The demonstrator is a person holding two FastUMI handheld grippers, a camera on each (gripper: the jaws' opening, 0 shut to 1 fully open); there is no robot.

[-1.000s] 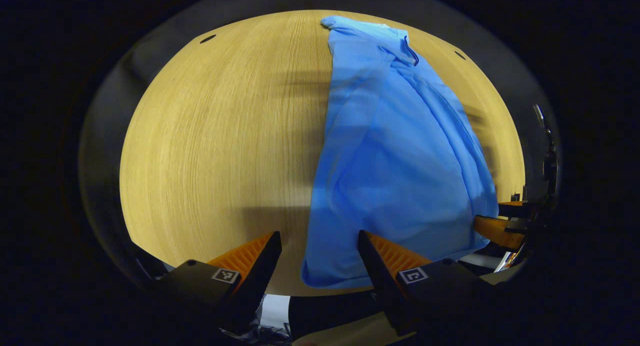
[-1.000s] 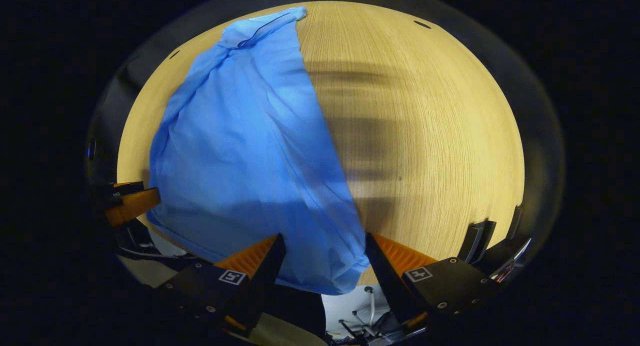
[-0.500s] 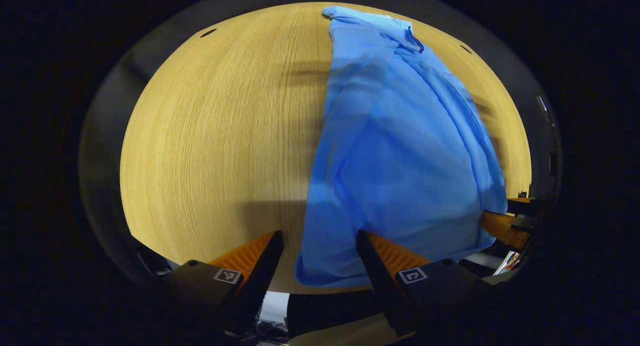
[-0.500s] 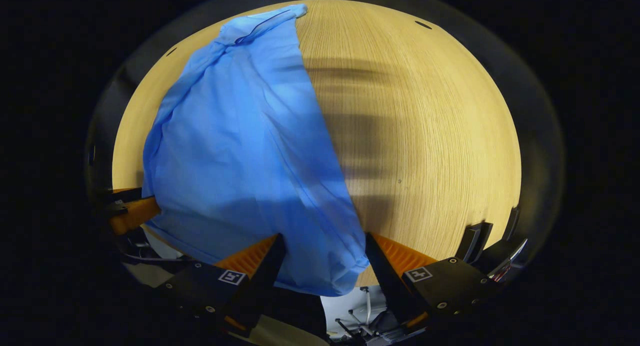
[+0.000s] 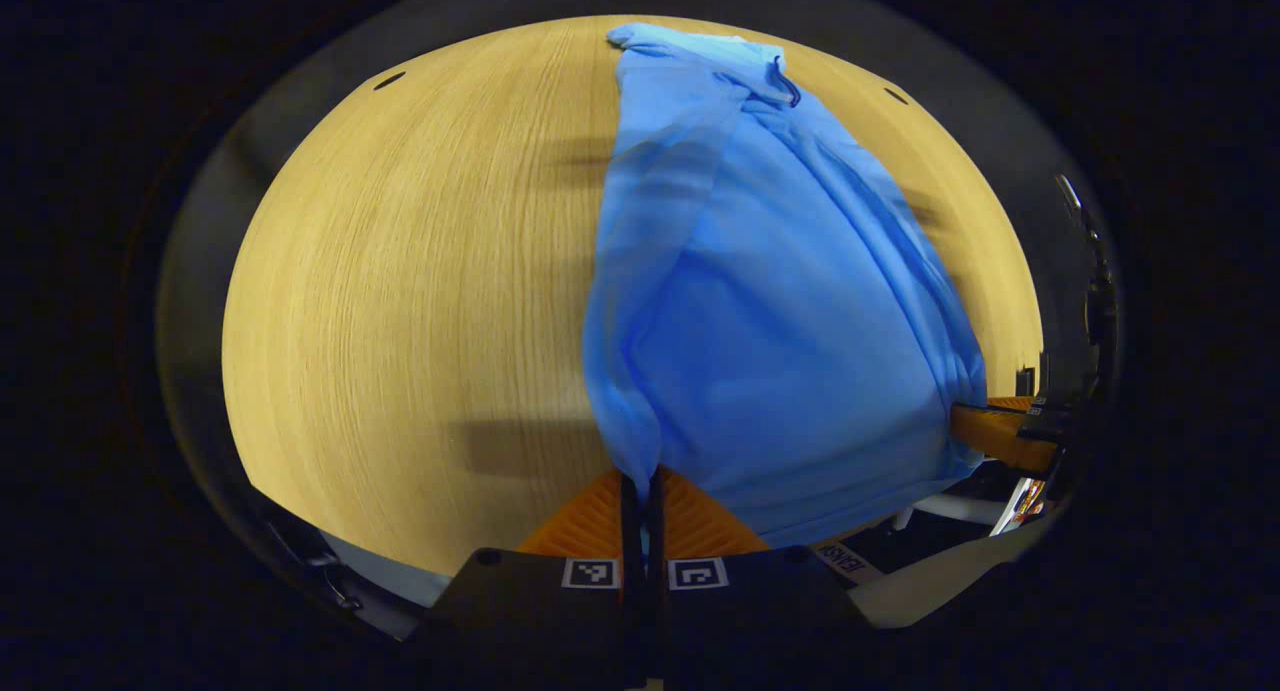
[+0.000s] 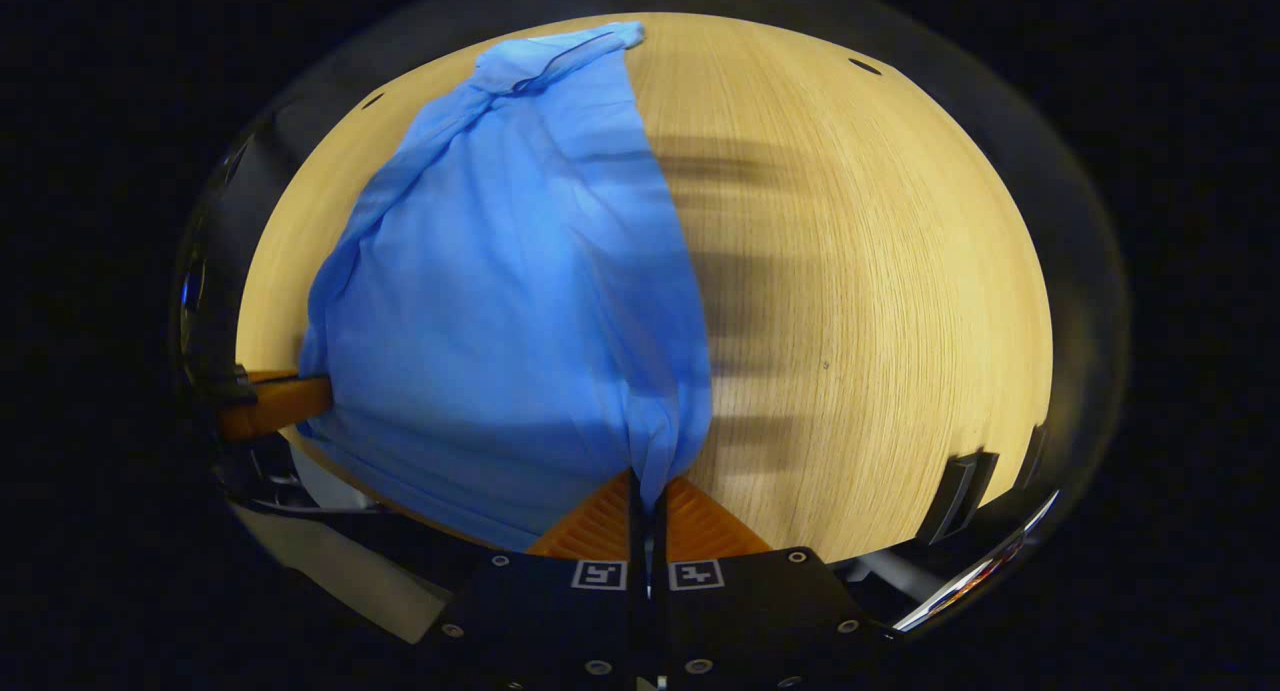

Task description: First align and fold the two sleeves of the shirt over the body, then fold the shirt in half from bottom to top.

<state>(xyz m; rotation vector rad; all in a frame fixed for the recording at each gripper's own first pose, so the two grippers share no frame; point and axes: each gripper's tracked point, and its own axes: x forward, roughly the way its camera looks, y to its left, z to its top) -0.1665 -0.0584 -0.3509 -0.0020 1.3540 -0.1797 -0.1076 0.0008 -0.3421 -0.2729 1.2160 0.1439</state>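
Table (image 5: 400,271): light wood, grain running away from camera, rounded dark edge. Small dark slots near far corners. Blue shirt (image 5: 780,311) lies lengthwise on table, collar at far end, hem at near edge; sleeves folded in over body, cloth creased along sides. In right gripper view, shirt (image 6: 510,301) covers left half of table (image 6: 880,271), bare wood to right. Banded shadows on wood just beside shirt. Near corners of hem lifted off table.
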